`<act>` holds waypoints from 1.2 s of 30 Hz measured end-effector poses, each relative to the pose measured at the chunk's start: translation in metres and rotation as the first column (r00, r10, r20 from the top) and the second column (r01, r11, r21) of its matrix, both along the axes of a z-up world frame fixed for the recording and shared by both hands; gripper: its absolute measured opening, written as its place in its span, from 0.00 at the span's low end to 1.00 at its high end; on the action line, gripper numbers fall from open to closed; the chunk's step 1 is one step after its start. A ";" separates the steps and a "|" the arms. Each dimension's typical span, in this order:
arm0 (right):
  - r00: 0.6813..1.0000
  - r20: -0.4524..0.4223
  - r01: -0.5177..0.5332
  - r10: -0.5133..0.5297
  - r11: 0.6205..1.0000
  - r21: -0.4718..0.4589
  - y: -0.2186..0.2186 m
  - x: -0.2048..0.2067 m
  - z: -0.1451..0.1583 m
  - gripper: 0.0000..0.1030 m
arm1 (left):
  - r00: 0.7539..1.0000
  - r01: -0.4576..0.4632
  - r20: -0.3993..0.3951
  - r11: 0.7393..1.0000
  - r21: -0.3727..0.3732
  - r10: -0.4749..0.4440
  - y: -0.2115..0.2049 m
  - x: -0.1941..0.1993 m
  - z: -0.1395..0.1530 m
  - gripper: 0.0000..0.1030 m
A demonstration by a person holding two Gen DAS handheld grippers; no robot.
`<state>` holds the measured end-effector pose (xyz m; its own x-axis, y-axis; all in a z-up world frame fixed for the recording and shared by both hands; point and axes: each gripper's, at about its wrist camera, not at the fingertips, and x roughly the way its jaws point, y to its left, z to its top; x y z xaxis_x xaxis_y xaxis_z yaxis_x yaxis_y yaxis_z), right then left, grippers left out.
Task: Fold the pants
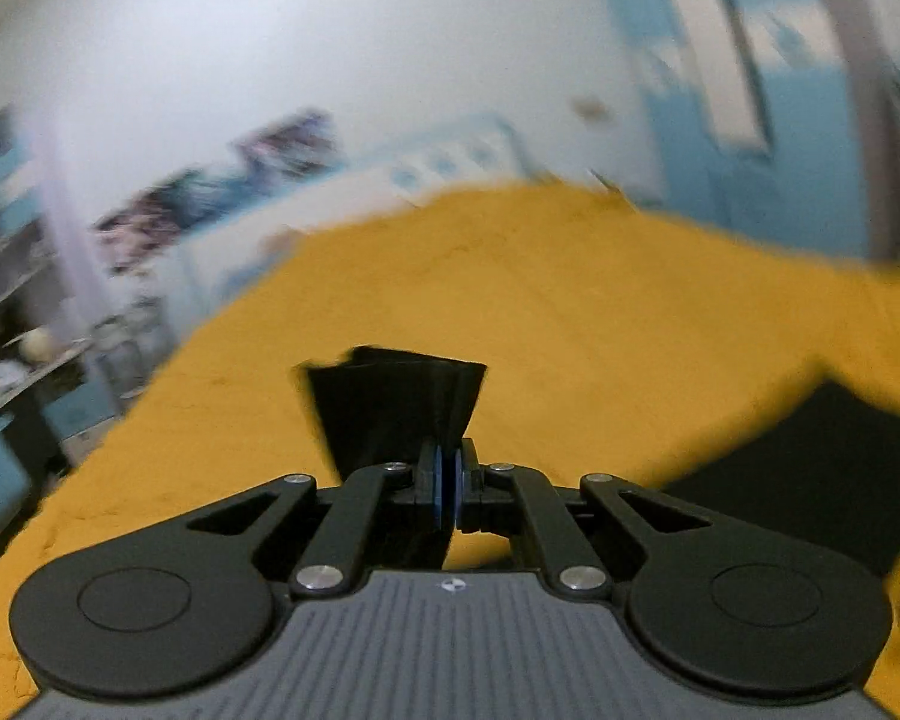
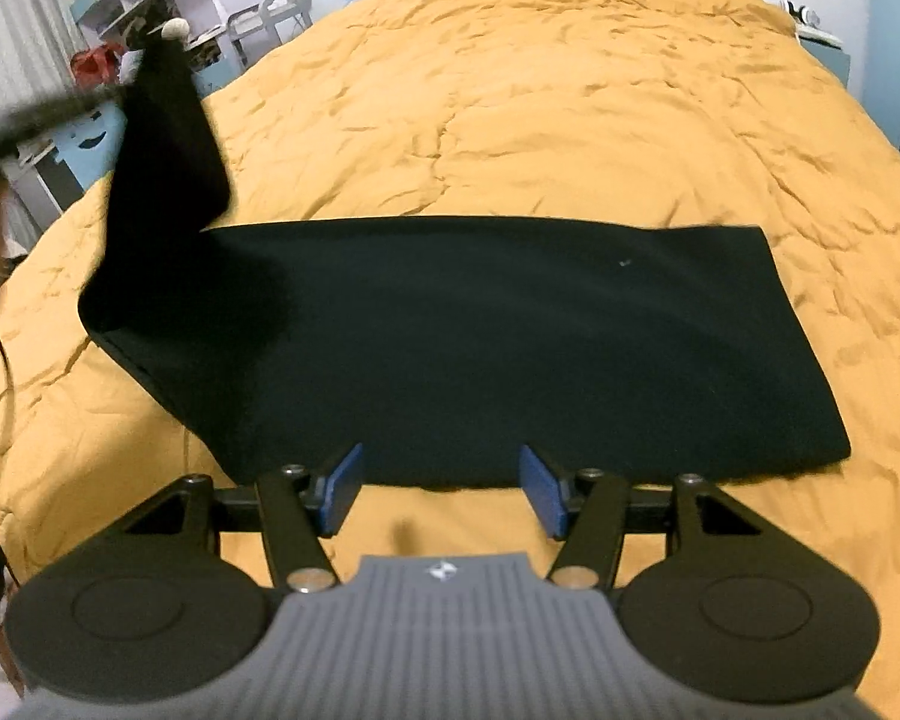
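Note:
Black pants point(image 2: 480, 336) lie folded flat across the mustard bedspread point(image 2: 570, 90). Their left end point(image 2: 162, 150) is lifted high into the air, hanging from the blurred left gripper at the picture's left edge. In the left wrist view my left gripper point(image 1: 448, 480) is shut on a bunched corner of the black pants point(image 1: 396, 408), which fans out beyond the blue pads. More of the pants point(image 1: 828, 468) shows at the lower right. My right gripper point(image 2: 441, 489) stands open just in front of the pants' near edge, with nothing between its blue pads point(image 2: 342, 489).
The bedspread point(image 1: 570, 300) covers a wide bed. Shelves and a small table with clutter point(image 2: 150, 12) stand beyond the bed's left side. A blue cabinet point(image 2: 828, 54) is at the far right. A thin cord point(image 2: 6, 396) runs over the bedspread at the left.

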<state>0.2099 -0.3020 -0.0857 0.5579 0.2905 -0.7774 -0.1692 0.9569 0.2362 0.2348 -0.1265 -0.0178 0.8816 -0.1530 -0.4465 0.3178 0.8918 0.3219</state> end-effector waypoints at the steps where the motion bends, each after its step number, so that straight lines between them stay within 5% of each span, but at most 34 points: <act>1: 1.000 0.000 0.001 -0.001 1.000 0.006 -0.001 -0.001 -0.001 0.53 | 0.998 0.040 -0.050 0.999 0.034 -0.038 -0.013 -0.008 -0.020 0.03; 4: 1.000 -0.005 0.000 0.000 1.000 0.020 -0.003 -0.004 -0.003 0.53 | 0.984 0.112 -0.154 0.987 0.118 -0.093 -0.029 -0.021 -0.065 0.03; 6: 1.000 -0.012 -0.003 0.003 1.000 0.030 -0.005 -0.005 -0.007 0.53 | 0.971 0.111 -0.224 0.988 0.109 -0.085 -0.028 -0.026 -0.081 0.04; 13: 1.000 -0.008 -0.015 0.016 0.994 0.107 0.002 -0.007 -0.011 0.53 | 0.876 0.052 -0.464 0.983 -0.176 -0.129 0.007 -0.004 -0.084 0.17; 17: 1.000 -0.022 -0.013 0.018 0.982 0.187 0.006 0.001 -0.010 0.53 | 0.800 0.054 -0.540 0.928 -0.368 -0.261 0.020 -0.001 -0.074 0.22; 22: 0.996 -0.092 0.035 -0.004 0.941 0.335 0.006 0.028 -0.023 0.49 | 0.846 -0.026 -0.485 0.891 -0.454 -0.222 0.047 0.004 -0.054 0.29; 26: 0.987 -0.157 0.098 -0.029 0.885 0.455 0.010 0.060 -0.036 0.48 | 0.880 -0.211 -0.475 0.883 -0.418 -0.015 0.078 0.014 -0.051 0.30; 32: 0.950 -0.307 0.226 -0.054 0.799 0.558 0.021 0.106 -0.077 0.45 | 0.874 -0.343 -0.472 0.839 -0.423 0.119 0.095 0.037 -0.058 0.30; 36: 0.926 -0.371 0.291 -0.066 0.752 0.592 0.030 0.123 -0.105 0.22 | 0.872 -0.391 -0.461 0.805 -0.447 0.167 0.104 0.035 -0.061 0.30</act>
